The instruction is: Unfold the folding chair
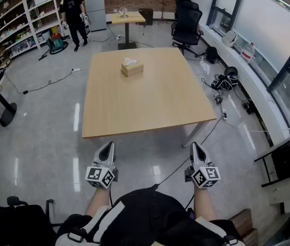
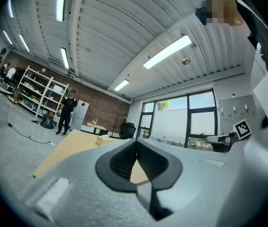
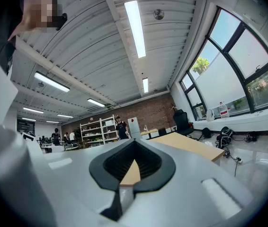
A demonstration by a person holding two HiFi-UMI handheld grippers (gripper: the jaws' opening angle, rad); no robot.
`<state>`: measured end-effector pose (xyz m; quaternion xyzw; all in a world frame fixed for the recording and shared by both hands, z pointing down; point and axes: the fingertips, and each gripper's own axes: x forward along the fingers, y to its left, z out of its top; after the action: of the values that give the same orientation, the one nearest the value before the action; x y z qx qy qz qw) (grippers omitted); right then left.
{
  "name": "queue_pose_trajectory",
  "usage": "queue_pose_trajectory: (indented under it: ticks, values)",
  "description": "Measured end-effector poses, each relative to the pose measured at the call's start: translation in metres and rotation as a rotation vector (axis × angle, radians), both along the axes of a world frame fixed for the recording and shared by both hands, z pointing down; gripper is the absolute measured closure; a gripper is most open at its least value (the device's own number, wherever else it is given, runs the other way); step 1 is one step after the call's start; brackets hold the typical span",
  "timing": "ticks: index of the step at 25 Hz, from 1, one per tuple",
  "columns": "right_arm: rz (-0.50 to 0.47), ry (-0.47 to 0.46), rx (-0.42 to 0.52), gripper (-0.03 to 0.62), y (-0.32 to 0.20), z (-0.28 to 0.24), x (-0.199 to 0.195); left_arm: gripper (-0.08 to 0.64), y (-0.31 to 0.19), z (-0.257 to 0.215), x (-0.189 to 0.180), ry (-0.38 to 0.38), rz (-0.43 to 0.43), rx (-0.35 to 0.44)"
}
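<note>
Left gripper point(image 1: 107, 146) and right gripper point(image 1: 195, 146) are held level with their jaws fully closed and nothing between them. Both point at the near edge of the wooden table point(image 1: 150, 106). The marker cubes point(image 1: 100, 176) carry black-and-white square codes. A dark folded frame, probably the folding chair point(image 1: 283, 160), stands at the far right, well apart from the right gripper.

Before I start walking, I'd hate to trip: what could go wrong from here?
A black cable lies loose beside the table, so a foot could catch it. The left gripper and right gripper, both shut, sit close to the table edge and might bump it.
</note>
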<state>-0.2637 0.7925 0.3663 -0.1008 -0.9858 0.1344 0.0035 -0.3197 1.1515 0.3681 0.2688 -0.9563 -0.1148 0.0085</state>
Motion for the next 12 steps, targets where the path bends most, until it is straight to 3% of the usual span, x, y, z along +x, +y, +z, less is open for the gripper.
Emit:
queue_pose_trajectory:
  ticks: [12]
  values:
    - [0.079,-0.049,0.020,0.588,-0.011,-0.021,0.003,0.560,-0.019,-0.023,-0.009,-0.084,0.102,-0.026]
